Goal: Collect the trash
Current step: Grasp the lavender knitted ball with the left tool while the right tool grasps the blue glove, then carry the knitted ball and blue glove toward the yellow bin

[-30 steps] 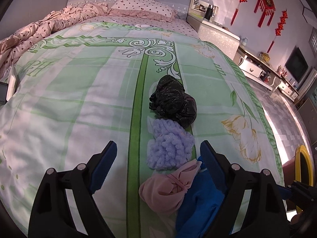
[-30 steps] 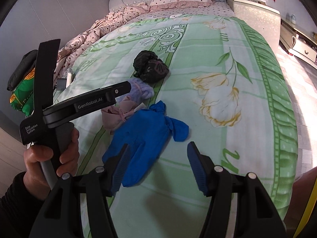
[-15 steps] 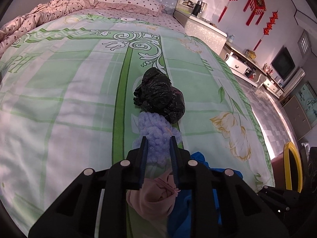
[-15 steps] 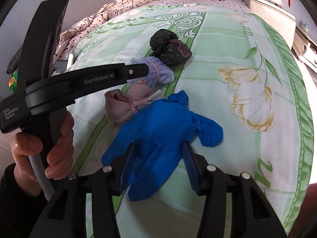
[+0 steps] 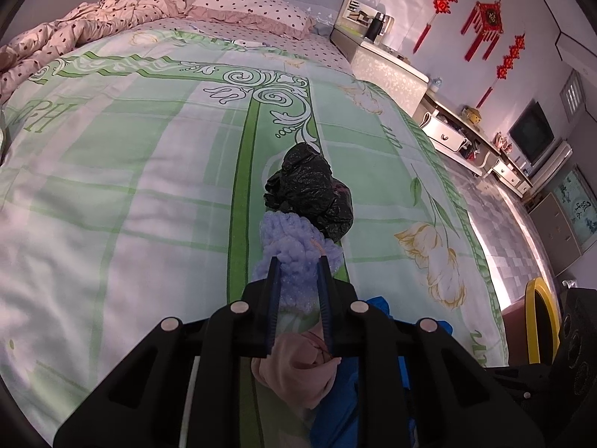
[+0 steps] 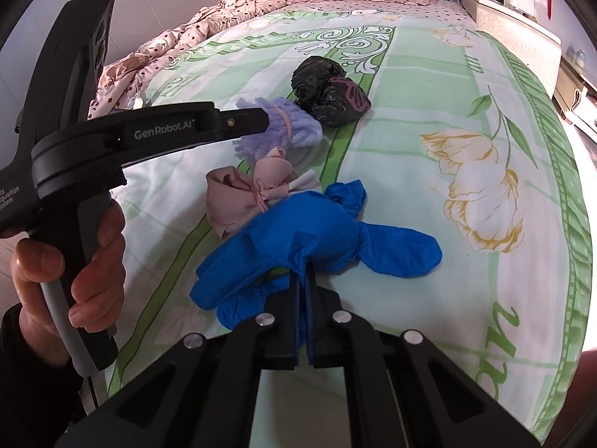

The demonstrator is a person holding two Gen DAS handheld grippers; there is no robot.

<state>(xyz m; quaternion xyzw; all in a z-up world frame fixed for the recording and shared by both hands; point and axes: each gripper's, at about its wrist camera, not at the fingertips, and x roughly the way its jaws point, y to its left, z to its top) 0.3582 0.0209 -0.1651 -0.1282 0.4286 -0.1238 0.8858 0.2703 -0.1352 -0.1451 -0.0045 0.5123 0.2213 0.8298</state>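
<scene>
Left claw is clamped on the lavender fuzzy bundle, blue pads pressing its near end from both sides; in the right wrist view the same claw comes in from the left with its tip at that bundle. Right claw has just been closing, and its jaws now pinch a fold of the blue glove near the glove's middle. All trash lies in a row along the green stripe of the bed: black plastic bag farthest, touching the lavender bundle; then the pink tied cloth bundle, just beside the lavender one; then the blue glove, overlapping the pink bundle's near edge, fingers splayed flat on the bedspread. Pink rubber band wraps the lavender bundle. A hand grips the left tool's handle at the left edge of the right wrist view. Polka-dot pillow and rumpled quilt sit at the head of the bed, well apart from the trash.
</scene>
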